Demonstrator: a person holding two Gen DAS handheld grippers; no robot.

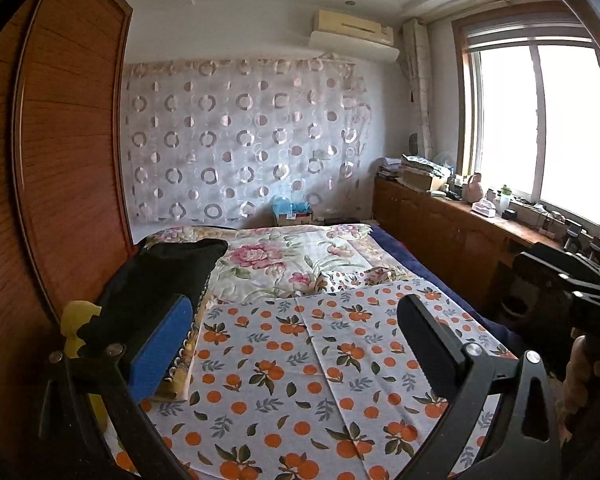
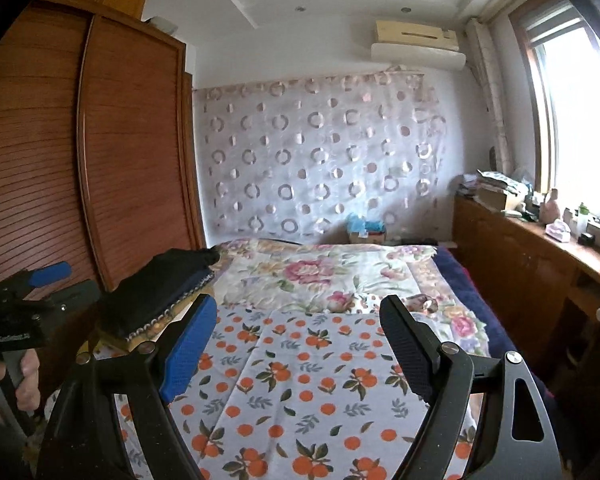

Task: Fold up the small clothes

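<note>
A white cloth with orange fruit print lies flat on the bed, also in the right wrist view. A black garment lies on a folded pile at the bed's left edge; it also shows in the right wrist view. My left gripper is open and empty, held above the orange-print cloth. My right gripper is open and empty above the same cloth. The left gripper shows at the left of the right wrist view, and the right gripper at the right of the left wrist view.
A floral bedsheet covers the far bed. A wooden wardrobe stands to the left. A wooden counter with clutter runs under the window on the right. A box sits behind the bed. A yellow item lies by the pile.
</note>
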